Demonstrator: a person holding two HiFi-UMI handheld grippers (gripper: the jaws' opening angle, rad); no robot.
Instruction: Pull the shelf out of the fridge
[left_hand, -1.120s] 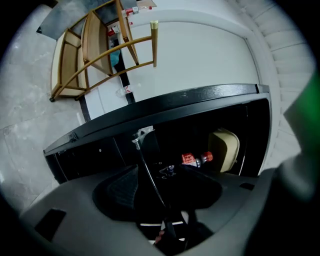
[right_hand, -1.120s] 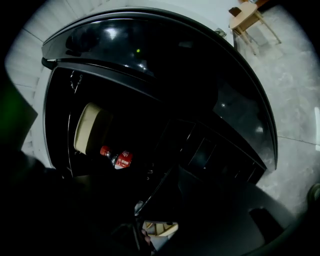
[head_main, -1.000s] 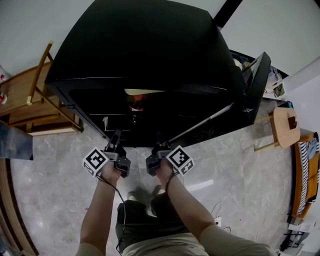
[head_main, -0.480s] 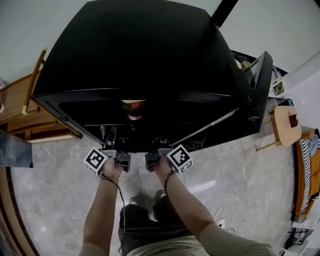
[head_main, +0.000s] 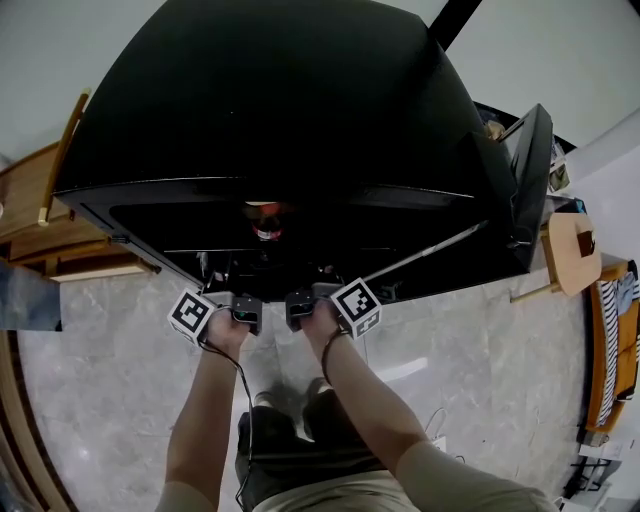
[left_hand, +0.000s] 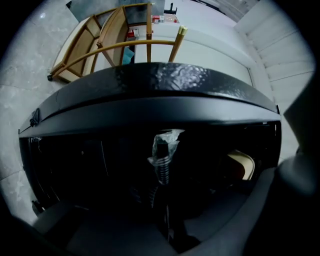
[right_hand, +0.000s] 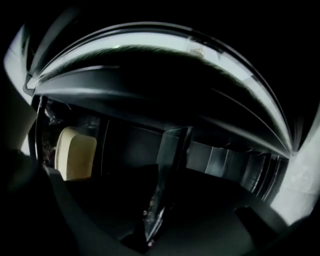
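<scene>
A black fridge (head_main: 280, 100) fills the head view, its front open towards me. Both grippers reach into the dark opening side by side. The left gripper (head_main: 234, 290) and right gripper (head_main: 303, 292) have their tips hidden in shadow there. In the left gripper view the thin edge of the shelf (left_hand: 167, 220) runs between the left gripper's (left_hand: 167, 236) jaws, which are closing on it. In the right gripper view the glass shelf (right_hand: 162, 195) stands edge-on between the right gripper's (right_hand: 150, 238) jaws, also closing on it.
The fridge door (head_main: 525, 170) stands open at the right. Inside are a plastic-wrapped bottle (left_hand: 162, 150) and a cream container (right_hand: 75, 152). Wooden furniture (head_main: 60, 230) stands at the left and a round wooden stool (head_main: 570, 250) at the right. The floor is grey marble.
Both grippers have moved forward into the fridge opening, and their fingers are now out of sight in the dark. The head has come closer over the fridge.
</scene>
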